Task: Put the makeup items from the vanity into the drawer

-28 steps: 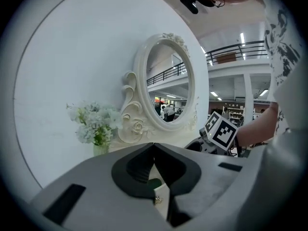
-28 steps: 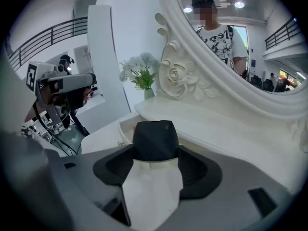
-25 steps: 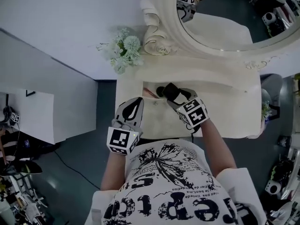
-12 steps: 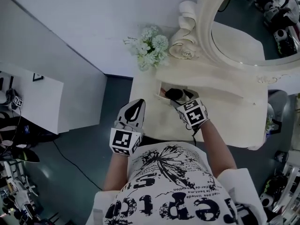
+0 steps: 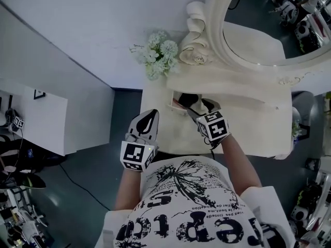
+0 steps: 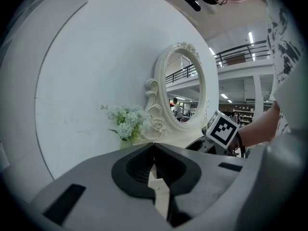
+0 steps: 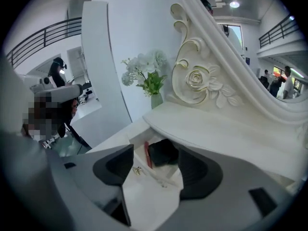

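Right tool (image 7: 155,170) gaping, matte black case (image 7: 163,152), ivory drawer (image 7: 147,189)

I count two grippers, left gripper (image 6: 154,171) and right gripper (image 7: 154,170), one vanity (image 5: 248,125), one oval mirror (image 5: 258,22) and one white flower bunch (image 7: 147,76). The single open drawer (image 7: 136,153) holds one black makeup item (image 7: 163,153) and one red pencil (image 7: 147,156).
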Action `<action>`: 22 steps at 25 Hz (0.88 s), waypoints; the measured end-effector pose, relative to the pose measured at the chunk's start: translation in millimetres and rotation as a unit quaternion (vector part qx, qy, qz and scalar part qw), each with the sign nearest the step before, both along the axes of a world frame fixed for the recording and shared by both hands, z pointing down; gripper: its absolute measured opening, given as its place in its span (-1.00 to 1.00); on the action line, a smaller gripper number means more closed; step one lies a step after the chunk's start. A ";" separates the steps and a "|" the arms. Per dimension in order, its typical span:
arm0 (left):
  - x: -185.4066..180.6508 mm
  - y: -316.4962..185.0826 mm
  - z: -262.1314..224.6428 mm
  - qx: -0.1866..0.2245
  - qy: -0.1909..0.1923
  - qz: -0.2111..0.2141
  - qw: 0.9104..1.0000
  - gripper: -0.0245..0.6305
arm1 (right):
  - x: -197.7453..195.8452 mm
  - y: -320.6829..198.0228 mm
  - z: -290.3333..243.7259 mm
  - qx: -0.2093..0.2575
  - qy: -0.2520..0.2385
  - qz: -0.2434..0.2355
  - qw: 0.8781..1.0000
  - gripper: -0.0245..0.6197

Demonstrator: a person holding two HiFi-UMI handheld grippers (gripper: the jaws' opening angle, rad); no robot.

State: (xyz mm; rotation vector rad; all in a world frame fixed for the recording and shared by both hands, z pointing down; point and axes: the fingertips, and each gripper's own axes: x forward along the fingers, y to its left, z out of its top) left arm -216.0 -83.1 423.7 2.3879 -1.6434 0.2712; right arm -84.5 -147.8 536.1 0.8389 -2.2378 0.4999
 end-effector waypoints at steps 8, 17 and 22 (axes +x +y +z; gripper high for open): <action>21.3 -11.9 -10.3 0.012 -0.008 0.039 0.999 -0.86 | 30.6 -2.5 -47.1 0.073 -0.026 0.070 0.995 -0.76; 41.2 -34.1 -36.9 0.036 -0.013 0.072 0.997 -0.86 | 58.7 -4.0 -115.8 0.190 -0.109 0.102 0.970 -0.87; 43.0 -47.5 -48.9 0.045 -0.023 0.065 0.997 -0.86 | 70.9 -2.4 -140.8 0.220 -0.152 0.114 0.957 -0.87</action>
